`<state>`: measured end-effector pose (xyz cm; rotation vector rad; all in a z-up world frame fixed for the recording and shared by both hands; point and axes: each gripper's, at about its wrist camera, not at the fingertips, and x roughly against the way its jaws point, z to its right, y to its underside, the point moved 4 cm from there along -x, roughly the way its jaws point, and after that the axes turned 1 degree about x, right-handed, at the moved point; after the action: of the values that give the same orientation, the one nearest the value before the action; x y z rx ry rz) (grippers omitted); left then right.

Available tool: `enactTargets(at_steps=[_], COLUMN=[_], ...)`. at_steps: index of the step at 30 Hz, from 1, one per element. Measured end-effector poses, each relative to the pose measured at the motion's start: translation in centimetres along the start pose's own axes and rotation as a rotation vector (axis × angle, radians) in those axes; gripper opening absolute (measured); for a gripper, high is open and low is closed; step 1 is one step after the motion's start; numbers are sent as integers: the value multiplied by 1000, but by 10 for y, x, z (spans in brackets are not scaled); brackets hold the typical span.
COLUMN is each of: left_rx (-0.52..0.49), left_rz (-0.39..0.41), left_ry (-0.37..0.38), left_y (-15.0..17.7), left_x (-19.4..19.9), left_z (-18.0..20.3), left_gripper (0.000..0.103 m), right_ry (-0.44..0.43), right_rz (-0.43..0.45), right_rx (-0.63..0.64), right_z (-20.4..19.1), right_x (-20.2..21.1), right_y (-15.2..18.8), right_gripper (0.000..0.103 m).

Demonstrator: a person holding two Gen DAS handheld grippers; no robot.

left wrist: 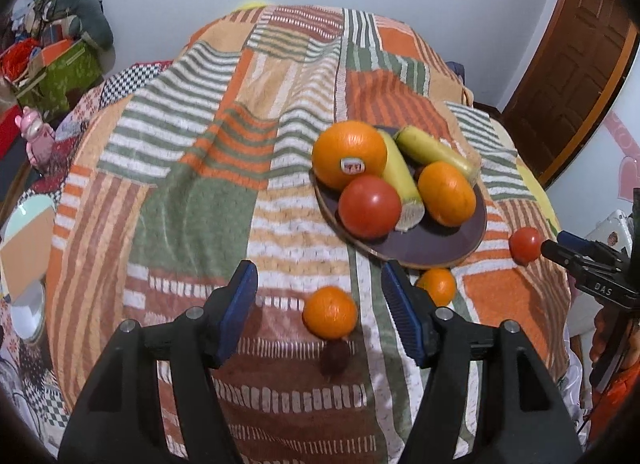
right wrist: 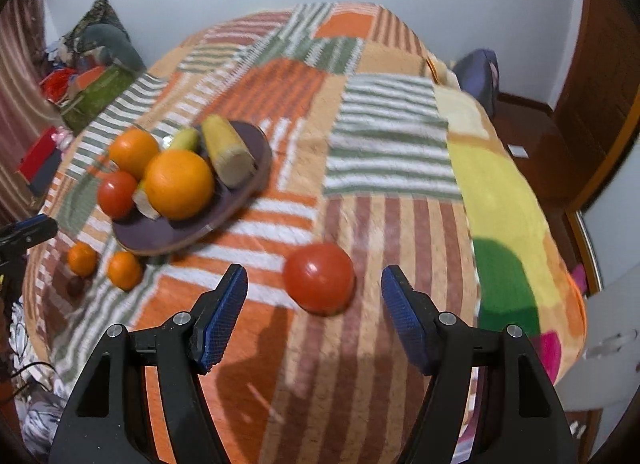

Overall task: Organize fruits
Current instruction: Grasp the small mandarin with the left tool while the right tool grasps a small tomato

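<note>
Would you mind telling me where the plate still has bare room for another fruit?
The plate is bare along its near rim, in front of the tomato and the right orange. Its far half is crowded: the big orange and two bananas press together.

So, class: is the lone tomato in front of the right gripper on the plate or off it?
Off. The tomato lies on the striped blanket, apart from the plate, ahead of the open right gripper.
</note>
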<state>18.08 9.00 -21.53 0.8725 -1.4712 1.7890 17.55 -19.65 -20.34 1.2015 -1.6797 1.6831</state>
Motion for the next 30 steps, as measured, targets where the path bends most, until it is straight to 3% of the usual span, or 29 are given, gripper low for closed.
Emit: enactTargets(at_steps=[14,24,30], left_rx=[5,8,-13], left_rz=[-82,-112,-106], left_ry=[2,40,25], left_y=[25,27,26], left_x=[-30,-42,-41], left_z=[1,0,4], left_gripper=[64,37,37], right_ry=[-2,-12,-19], right_rz=[-36,-53,-46], right_rx=[14,9,3], right_z=[-2,-2,-1], right_x=[-27,-38,-36], right_y=[7,8,7], right_gripper=[65,45,44])
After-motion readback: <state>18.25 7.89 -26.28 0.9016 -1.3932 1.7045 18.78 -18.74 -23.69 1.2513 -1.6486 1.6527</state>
